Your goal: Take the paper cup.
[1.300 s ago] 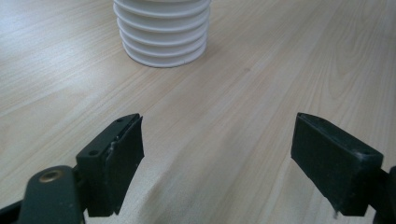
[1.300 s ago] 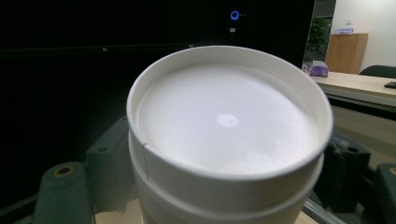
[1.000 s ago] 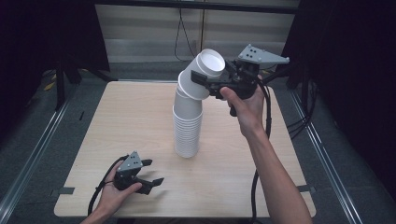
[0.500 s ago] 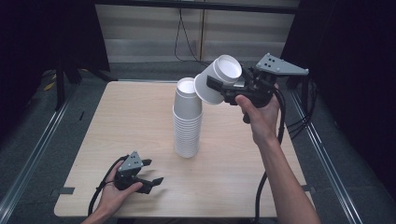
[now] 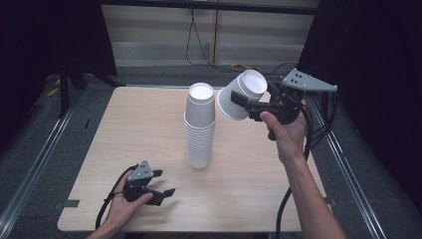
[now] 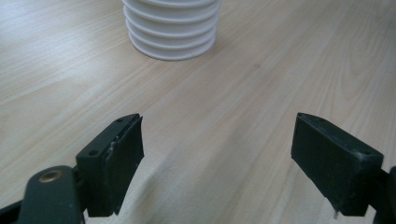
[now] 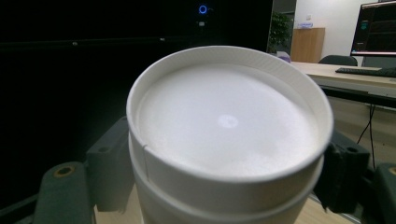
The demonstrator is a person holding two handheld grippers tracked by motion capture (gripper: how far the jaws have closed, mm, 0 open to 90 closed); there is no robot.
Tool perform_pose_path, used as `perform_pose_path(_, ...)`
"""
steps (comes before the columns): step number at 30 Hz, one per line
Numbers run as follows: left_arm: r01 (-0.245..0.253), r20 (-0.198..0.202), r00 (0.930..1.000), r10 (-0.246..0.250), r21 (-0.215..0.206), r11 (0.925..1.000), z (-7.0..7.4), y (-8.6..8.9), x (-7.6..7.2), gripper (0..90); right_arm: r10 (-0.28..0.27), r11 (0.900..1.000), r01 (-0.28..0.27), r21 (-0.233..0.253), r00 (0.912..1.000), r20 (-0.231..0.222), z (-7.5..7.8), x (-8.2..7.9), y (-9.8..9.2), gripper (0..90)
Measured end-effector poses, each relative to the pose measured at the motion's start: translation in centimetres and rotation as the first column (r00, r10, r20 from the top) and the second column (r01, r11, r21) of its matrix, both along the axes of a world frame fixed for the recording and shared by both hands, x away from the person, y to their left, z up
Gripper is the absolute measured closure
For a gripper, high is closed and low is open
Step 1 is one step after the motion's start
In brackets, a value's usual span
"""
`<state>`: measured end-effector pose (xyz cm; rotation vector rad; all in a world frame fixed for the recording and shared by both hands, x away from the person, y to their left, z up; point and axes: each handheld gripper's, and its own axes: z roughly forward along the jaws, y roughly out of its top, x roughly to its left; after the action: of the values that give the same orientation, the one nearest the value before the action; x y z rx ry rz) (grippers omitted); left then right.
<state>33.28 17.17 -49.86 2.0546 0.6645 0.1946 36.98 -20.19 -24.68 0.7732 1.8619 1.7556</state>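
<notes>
Tool in your left hand [image 5: 158, 187] sat low at the lower left of the high view, resting on the desk [image 5: 249, 174] with its jaws wide and nothing between them. Past it, mid-frame, the stack of white cups [image 5: 200, 127] stood upright. Farther back, upper right of centre, your right tool [image 5: 244, 105] was clamped on a single white cup [image 5: 240, 94], tilted with its base toward the camera, in the air just beside the stack top and apart from it. You were, I judge, mid-carry with one cup lifted off. Next you needed a free desk spot and a level set-down before releasing.
</notes>
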Motion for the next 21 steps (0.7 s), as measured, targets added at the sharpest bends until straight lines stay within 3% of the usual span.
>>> perform_pose_path(5, -0.001, 0.034, 0.9994, 0.002, -0.015, 0.9999, 0.7, -0.1, 0.1, 16.8, -0.001, 1.0, 0.0, -0.011, 0.9995, -0.033, -1.9, -0.1, -0.3, 21.4)
perform_pose_path(9, 0.027, 0.025, 0.9993, -0.026, -0.04, 0.9988, 1.3, -0.5, 0.2, 16.7, -0.002, 1.0, 0.001, -0.02, 0.9979, -0.065, -3.5, -0.2, -0.4, 21.4)
perform_pose_path(13, 0.058, 0.051, 0.9971, -0.056, -0.037, 0.9976, 2.0, -0.8, 0.0, 16.8, 0.006, 1.0, -0.008, -0.022, 0.9962, -0.087, -5.0, -0.4, -0.4, 21.4)
perform_pose_path(17, 0.081, 0.068, 0.9947, -0.077, -0.058, 0.995, 2.4, -1.1, -0.1, 16.7, 0.013, 0.999, -0.017, -0.037, 0.9941, -0.108, -6.1, -0.6, -0.4, 21.4)
perform_pose_path(21, 0.108, 0.09, 0.9911, -0.099, -0.106, 0.9884, 2.8, -1.5, -0.1, 17.5, 0.022, 0.999, -0.027, -0.039, 0.9919, -0.126, -7.1, -1.0, -0.4, 21.4)
